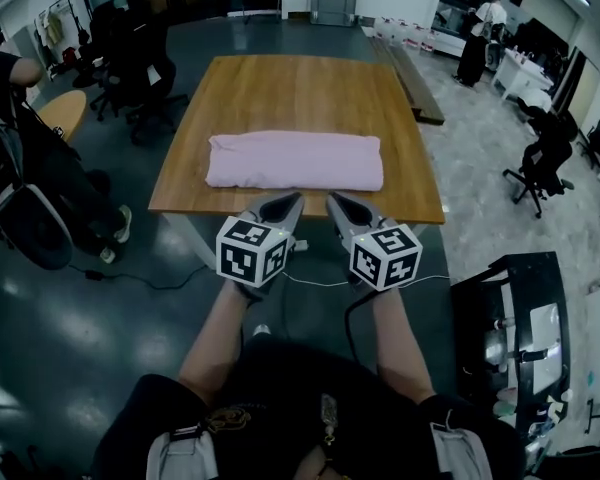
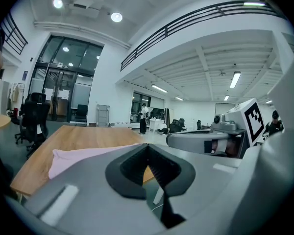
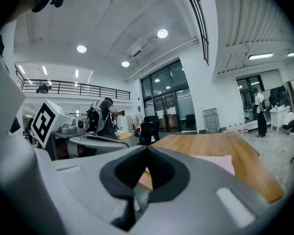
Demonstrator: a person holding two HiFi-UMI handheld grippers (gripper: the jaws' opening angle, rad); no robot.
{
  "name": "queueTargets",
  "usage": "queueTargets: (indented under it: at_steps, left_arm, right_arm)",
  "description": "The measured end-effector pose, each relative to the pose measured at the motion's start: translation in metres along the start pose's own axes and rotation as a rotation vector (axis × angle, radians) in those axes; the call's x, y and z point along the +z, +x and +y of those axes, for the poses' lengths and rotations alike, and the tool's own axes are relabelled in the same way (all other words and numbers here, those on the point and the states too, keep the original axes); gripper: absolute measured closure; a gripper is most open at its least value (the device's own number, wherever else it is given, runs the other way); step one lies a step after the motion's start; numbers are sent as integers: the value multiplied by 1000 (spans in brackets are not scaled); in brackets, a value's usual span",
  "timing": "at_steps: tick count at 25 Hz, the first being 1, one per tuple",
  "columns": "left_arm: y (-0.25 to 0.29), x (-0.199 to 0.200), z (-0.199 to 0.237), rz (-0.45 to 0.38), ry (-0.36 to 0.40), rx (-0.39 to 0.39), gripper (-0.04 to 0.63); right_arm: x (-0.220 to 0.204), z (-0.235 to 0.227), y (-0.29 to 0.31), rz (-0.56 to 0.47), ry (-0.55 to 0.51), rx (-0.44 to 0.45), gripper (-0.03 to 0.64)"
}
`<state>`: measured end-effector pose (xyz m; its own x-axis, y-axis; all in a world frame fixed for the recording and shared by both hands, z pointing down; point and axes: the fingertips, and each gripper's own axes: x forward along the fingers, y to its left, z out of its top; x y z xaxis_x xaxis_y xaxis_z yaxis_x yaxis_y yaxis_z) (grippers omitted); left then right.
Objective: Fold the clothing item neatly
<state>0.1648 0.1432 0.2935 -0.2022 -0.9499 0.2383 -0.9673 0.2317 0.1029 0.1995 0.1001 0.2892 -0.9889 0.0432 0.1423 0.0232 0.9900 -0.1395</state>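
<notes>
Head view, looking steeply down. A wooden worktop (image 1: 300, 83) stands on a dark, glossy floor. A pink garment (image 1: 295, 160) lies folded into a long flat band running from 9 o'clock to 3 o'clock across the worktop's near half, close to the near edge.

At 6 o'clock of the garment, two grey tools are held side by side, each with a marker cube. They hover over the worktop's near edge and are clear of the cloth. The left tool (image 1: 285, 201) has its jaws pressed together with nothing between them. The right tool (image 1: 338, 201) is likewise closed and empty.

A black office chair (image 1: 145, 73) stands at 10 o'clock of the worktop. A standing person (image 1: 477, 38) is at 2 o'clock, well apart.
</notes>
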Motion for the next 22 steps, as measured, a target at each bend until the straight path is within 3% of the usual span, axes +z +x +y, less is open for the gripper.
queueTargets:
  at_steps: [22]
  left_arm:
    - [-8, 16, -33, -86, 51, 46, 588]
  right_arm:
    - [21, 7, -30, -68, -62, 51, 615]
